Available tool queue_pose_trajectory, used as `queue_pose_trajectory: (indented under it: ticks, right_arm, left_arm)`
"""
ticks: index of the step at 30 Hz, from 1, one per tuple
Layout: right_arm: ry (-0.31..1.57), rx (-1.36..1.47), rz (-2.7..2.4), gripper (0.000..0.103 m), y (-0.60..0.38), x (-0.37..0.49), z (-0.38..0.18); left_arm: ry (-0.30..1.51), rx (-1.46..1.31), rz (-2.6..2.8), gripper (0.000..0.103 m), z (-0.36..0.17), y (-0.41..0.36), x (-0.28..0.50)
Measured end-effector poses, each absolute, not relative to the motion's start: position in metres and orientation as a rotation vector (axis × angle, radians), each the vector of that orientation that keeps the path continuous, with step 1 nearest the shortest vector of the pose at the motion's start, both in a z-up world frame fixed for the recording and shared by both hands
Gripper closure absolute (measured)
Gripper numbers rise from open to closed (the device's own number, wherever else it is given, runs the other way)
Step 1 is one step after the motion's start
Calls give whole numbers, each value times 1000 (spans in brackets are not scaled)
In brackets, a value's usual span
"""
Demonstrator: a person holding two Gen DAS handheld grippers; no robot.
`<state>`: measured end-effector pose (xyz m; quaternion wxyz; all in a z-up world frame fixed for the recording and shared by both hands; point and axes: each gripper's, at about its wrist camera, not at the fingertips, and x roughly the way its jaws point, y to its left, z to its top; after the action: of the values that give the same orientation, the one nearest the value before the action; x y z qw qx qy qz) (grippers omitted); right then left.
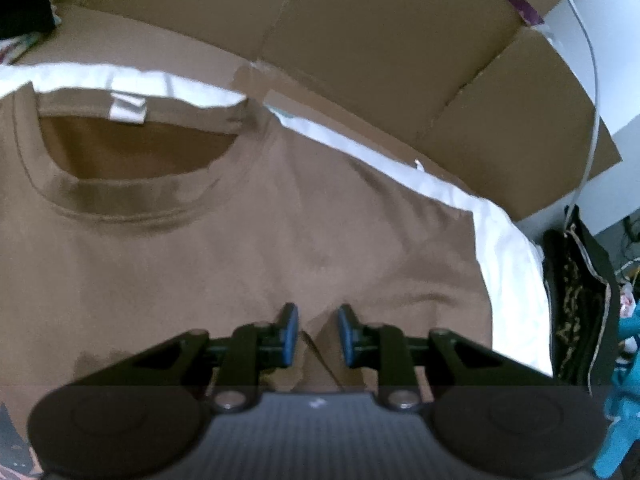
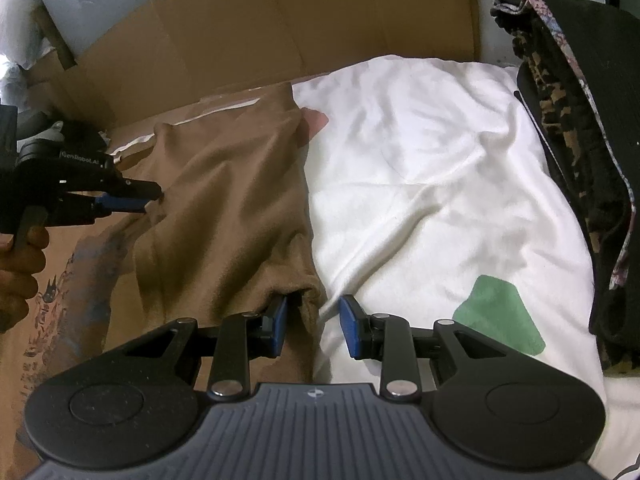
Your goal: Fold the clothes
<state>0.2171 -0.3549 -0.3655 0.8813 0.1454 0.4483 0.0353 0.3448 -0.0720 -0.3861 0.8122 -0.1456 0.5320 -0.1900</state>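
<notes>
Left wrist view
Shirt: brown shirt (image 1: 248,240) lies flat on the white sheet (image 1: 512,264), collar (image 1: 132,196) toward the far left, white tag (image 1: 127,109) at the back of the neck.
Left gripper: left gripper (image 1: 318,334) sits low over the shirt, near its right edge; jaws parted with a small ridge of brown cloth between them, pads not pressing it.
Cardboard: flattened cardboard (image 1: 380,60) lies beyond the shirt, past the sheet's far edge.
Dark pile: dark patterned cloth (image 1: 576,300) lies right of the sheet.

Right wrist view
Shirt: its folded side (image 2: 224,216) runs along the sheet (image 2: 420,184), on the sheet's left.
Right gripper: right gripper (image 2: 313,326) is at the shirt's near corner; jaws spread, left pad (image 2: 280,326) against the cloth edge, right pad over the sheet, nothing pinched.
Left gripper: seen at far left (image 2: 150,196), tips at the shirt, held by a hand (image 2: 20,264).
Patch: green patch (image 2: 500,312) on the sheet, right of the shirt.
Dark pile: stacked at the sheet's right edge (image 2: 576,128).
</notes>
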Motion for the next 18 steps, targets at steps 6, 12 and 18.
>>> queue_pose_trajectory:
  ticks: [6, 12, 18]
  right_arm:
    - [931, 288, 75, 71, -354, 219, -365]
    - [925, 270, 66, 70, -352, 219, -365]
    - [918, 223, 53, 73, -349, 221, -367]
  left_arm:
    - [1128, -275, -427, 80, -389, -74, 344]
    - [1128, -317, -435, 82, -392, -66, 343]
    - [1108, -354, -438, 99, -387, -62, 341]
